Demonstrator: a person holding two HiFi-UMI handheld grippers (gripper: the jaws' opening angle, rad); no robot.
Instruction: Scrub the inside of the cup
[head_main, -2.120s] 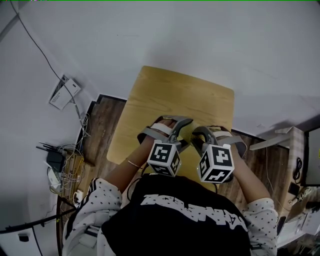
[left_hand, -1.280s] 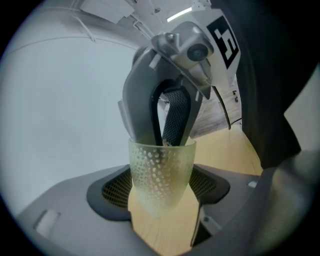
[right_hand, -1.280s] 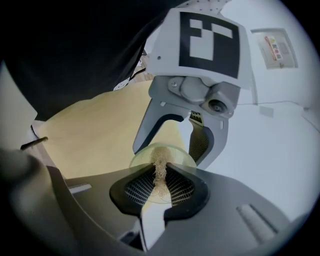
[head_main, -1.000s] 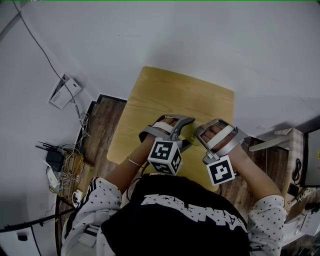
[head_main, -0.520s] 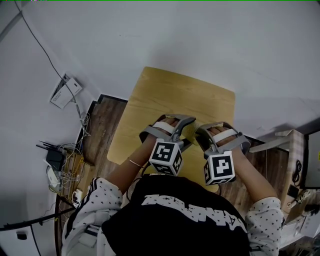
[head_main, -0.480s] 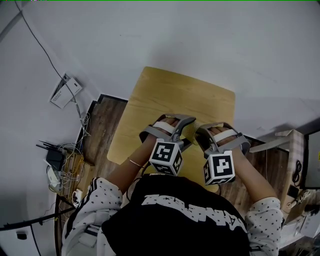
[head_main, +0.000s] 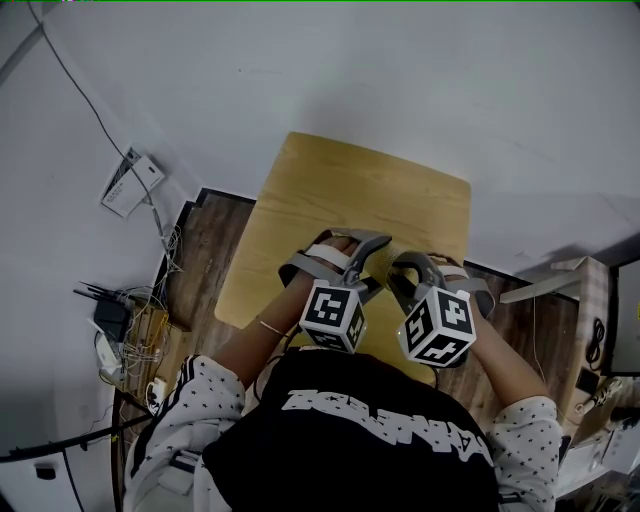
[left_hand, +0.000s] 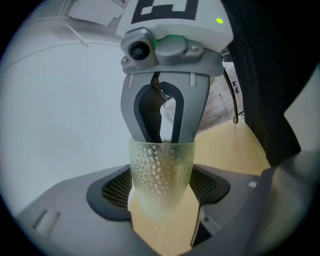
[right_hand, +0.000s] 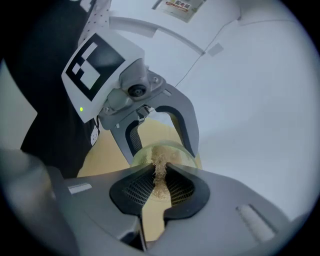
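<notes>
One cup (left_hand: 160, 167), one scrubber, two grippers and one wooden table (head_main: 370, 190): that is the whole count.

From my left gripper view, the left gripper (left_hand: 161, 200) is clamped across the cup's lower body, a pad against each side. The cup is translucent and dotted. It stands lengthwise up the middle of the frame, with its mouth toward the top.

The right gripper (right_hand: 160, 186) comes at that mouth from the top centre, nose to nose with the left one, and its two arms reach the rim. Its jaws are pinched together on the scrubber (right_hand: 160, 170), a tuft of pale fibre. In the right gripper view the tuft points straight on toward the rim, just beyond the jaw tips.

My next stroke turns on that line-up, as I judge it. The scrubber's axis matches the cup's long axis, so I should work in and out along it, or twist about it.

How deep the tuft sits I cannot tell. In the head view both grippers hang close together over the table's near edge, and the cup is hidden.
</notes>
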